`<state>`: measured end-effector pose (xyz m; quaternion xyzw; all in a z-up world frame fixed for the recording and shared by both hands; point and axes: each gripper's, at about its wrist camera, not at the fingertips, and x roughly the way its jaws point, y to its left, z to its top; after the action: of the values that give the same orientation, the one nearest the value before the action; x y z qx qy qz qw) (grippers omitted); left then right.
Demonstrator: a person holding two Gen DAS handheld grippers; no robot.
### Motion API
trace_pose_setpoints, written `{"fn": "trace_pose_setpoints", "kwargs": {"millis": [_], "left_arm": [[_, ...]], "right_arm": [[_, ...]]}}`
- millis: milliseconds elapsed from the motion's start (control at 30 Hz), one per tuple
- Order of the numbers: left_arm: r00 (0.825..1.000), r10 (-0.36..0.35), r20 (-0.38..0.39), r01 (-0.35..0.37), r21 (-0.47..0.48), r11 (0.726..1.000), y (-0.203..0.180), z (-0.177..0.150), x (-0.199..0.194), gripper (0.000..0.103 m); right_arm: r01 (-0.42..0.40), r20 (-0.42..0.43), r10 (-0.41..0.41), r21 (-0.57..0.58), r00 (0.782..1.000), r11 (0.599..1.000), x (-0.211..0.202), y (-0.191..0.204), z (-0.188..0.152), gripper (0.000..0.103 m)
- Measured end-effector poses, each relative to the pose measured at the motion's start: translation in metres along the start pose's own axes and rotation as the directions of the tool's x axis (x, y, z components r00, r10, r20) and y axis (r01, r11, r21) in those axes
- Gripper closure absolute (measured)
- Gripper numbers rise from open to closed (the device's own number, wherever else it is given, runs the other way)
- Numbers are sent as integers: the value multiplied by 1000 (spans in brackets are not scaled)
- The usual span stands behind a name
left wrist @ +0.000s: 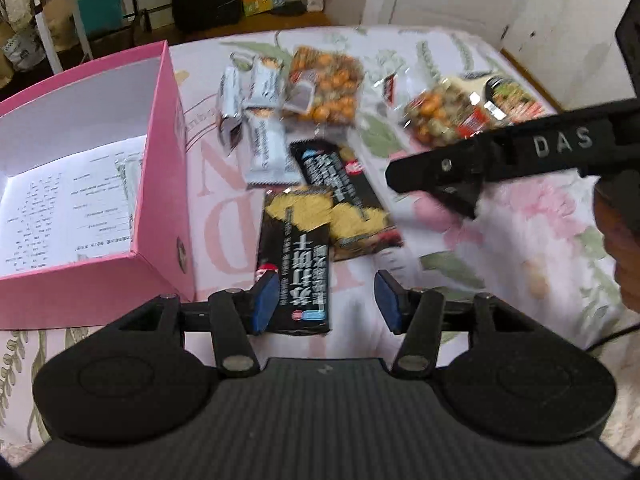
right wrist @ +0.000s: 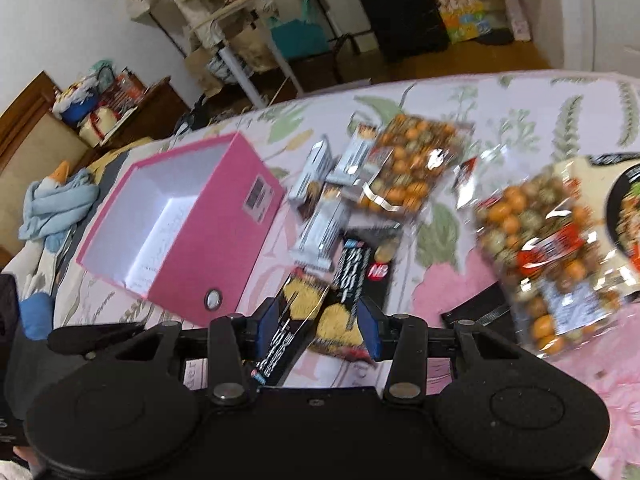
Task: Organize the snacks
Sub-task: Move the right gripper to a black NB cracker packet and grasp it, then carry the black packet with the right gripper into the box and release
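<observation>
An open pink box (left wrist: pixel 168 184) (right wrist: pixel 224 240) with a white inside and a printed sheet on its floor sits at the left of a floral bedspread. Two black cracker packets lie beside it, the near one (left wrist: pixel 294 256) (right wrist: pixel 280 344) overlapping the far one (left wrist: pixel 340 184) (right wrist: pixel 360 264). My left gripper (left wrist: pixel 326 300) hovers open over the near packet's end, pads apart from it. My right gripper (right wrist: pixel 317 328) (left wrist: pixel 440 184) is open and empty above the same packets. Silver bars (left wrist: pixel 264 148) (right wrist: pixel 320 232) lie behind.
Two clear bags of orange and green balls (left wrist: pixel 328 84) (left wrist: pixel 436 120) and a pack picturing a dark bowl (left wrist: pixel 512 96) lie further back and right. A flat black item (right wrist: pixel 476 308) sits near the right gripper. A black suitcase (right wrist: pixel 400 8) and shelving stand beyond the bed.
</observation>
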<state>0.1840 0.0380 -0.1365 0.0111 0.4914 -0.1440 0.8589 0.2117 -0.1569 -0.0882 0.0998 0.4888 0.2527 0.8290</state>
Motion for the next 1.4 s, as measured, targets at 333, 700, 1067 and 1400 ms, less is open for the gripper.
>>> {"fn": "trace_pose_setpoints", "kwargs": {"millis": [333,700,1067,1400], "left_arm": [[991,96,-95,-100,-35,994,3,1,50,35],[990,85,-111,-96,-99,990,10,1,57,53],[995,-25,-95,11,-146,989,5,-5,41,55],[990,-90,-112,72,-149,986,0,-8,21,54]], "right_arm": [[-104,-65,105,30,992,994,46,-1,-17,54],[-146,-120,159,111,980,983,71,-5,-27,54],[-130,-119,162,236,980,963,81,-10,-43,56],[-111,-139,142,208,980,972,59,-2,-47,69]]}}
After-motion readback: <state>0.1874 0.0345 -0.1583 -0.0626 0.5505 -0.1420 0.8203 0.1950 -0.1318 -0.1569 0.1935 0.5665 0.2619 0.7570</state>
